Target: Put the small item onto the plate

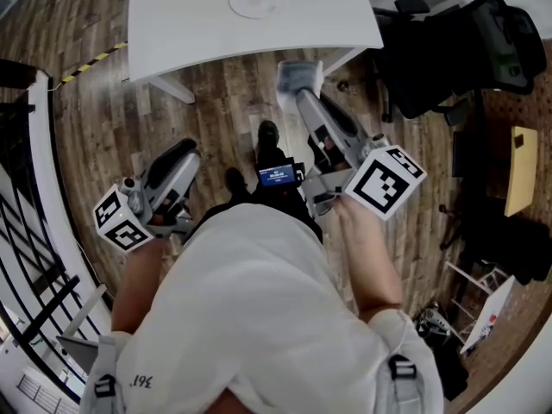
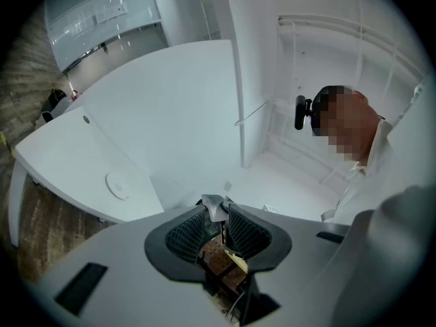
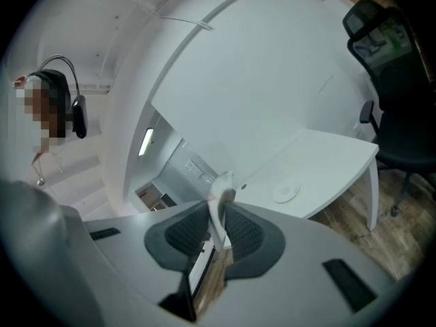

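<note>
At the top of the head view, on the white table point(image 1: 198, 24): one round pale plate point(image 1: 253, 1), nothing visible on it, set toward the table's near side. Short of it, over the wood floor point(image 1: 216, 110): right gripper point(image 1: 304, 91), jaws pressed onto a small pale item point(image 1: 299, 73) — thin, limp, standing up past the fingertips in the right gripper view. The item is therefore in the air, not yet over the table and well apart from the plate. Bearing: the plate lies almost straight along the right gripper's long axis, a shade to its right, with bare floor and the table's rim between. Left gripper point(image 1: 181, 158): low by the person's hip, farther from the plate; jaws nearly together, apparently nipping a small grey scrap point(image 2: 212, 205) at the tips. Judgement: the right gripper is both the nearer and the loaded one — the carry calls for a forward reach along its axis, then a lowering over the plate.
</note>
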Demonstrator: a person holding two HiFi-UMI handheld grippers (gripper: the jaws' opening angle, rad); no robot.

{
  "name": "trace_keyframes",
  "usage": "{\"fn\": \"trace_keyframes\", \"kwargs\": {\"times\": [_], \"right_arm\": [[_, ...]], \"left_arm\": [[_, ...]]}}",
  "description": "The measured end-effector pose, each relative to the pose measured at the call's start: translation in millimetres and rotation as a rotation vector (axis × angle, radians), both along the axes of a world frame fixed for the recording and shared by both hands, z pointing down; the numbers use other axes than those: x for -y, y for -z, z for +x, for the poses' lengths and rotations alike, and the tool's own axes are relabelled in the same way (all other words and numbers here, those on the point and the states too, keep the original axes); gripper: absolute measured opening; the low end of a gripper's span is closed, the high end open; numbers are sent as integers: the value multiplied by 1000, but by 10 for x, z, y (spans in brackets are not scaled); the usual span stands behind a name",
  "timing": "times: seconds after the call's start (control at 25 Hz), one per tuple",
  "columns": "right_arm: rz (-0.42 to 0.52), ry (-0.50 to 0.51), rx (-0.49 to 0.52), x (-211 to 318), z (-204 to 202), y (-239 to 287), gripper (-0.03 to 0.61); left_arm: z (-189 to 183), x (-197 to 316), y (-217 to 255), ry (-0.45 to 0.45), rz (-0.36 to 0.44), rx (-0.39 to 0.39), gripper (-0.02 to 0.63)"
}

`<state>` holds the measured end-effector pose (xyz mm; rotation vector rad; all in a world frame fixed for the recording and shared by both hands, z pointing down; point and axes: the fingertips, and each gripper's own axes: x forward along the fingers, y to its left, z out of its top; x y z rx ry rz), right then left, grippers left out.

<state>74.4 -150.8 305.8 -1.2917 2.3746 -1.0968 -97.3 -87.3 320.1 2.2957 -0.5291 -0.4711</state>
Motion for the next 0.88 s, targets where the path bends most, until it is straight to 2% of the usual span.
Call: {"fn": "trace_keyframes", "kwargs": {"times": [0.32, 0.52, 0.88], "right_arm": [[-46, 91, 20, 1065, 140, -272, 71], [-83, 153, 8, 1712, 377, -420, 71], [-145, 221, 14, 2395, 406, -702, 71]], "left_arm": [[208, 972, -83, 108, -18, 39, 114], [493, 1569, -152, 162, -43, 78, 114], [611, 2066, -323, 222, -103, 117, 114]]}}
